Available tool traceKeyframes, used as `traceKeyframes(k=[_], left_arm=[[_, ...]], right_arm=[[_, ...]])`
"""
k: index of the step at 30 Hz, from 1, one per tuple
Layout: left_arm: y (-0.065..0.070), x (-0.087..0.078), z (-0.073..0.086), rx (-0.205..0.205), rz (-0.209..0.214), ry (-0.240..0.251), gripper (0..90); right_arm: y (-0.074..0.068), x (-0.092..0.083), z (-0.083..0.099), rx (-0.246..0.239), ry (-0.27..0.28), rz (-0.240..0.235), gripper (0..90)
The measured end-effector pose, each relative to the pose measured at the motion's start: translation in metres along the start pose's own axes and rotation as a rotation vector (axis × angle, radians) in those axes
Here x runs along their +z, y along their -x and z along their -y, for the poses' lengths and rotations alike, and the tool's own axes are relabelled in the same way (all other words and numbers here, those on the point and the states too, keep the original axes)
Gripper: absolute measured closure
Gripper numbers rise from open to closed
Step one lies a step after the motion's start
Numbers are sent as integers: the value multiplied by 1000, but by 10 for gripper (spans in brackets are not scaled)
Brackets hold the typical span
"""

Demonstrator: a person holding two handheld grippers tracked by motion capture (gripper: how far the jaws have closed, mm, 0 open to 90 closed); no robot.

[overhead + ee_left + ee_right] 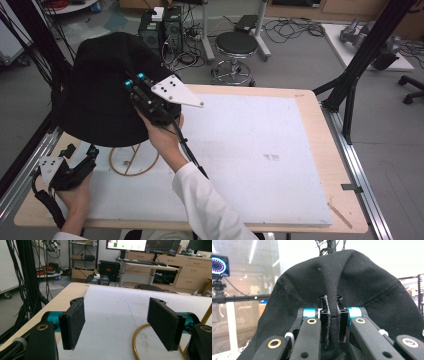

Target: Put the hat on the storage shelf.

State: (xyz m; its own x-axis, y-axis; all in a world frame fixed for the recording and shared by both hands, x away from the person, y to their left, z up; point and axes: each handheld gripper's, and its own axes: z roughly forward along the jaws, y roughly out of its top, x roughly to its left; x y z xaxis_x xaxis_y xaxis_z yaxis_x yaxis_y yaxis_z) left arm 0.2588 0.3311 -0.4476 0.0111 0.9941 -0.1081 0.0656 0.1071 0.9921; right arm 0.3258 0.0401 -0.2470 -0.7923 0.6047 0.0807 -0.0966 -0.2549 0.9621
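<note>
A black bucket hat hangs in the air over the table's left rear. My right gripper is shut on a fold of its cloth. In the right gripper view the hat bulges up over the right gripper, whose jaws pinch the fabric between them. Under the hat stands a gold wire stand with a ring base; the hat hides its top. My left gripper is open near the table's front left, just left of the ring. In the left gripper view the left gripper holds nothing, and the gold ring curves beside the right-hand jaw.
A white foam mat covers most of the wooden table. A black frame post slants up at the right rear. On the floor beyond stand a round stool and computer boxes with cables.
</note>
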Motion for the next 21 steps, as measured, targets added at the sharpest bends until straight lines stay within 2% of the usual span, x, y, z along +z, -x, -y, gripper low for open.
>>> traceKeyframes(k=[3,9,12,21], left_arm=[[0,0,0,-2,-2,1,307],[-1,-2,-1,-2,-6,5,307],[-1,-3,-1,-2,-6,7,307],[-2,-3,-1,-2,-12,10,307]], right_arm=[[-5,3,4,-9,-17,-23,858],[-14,6,18,-54,-91,-35,858],[-18,7,24,-67,-111,-42,858],[-20,5,39,-71,-144,-47,858]])
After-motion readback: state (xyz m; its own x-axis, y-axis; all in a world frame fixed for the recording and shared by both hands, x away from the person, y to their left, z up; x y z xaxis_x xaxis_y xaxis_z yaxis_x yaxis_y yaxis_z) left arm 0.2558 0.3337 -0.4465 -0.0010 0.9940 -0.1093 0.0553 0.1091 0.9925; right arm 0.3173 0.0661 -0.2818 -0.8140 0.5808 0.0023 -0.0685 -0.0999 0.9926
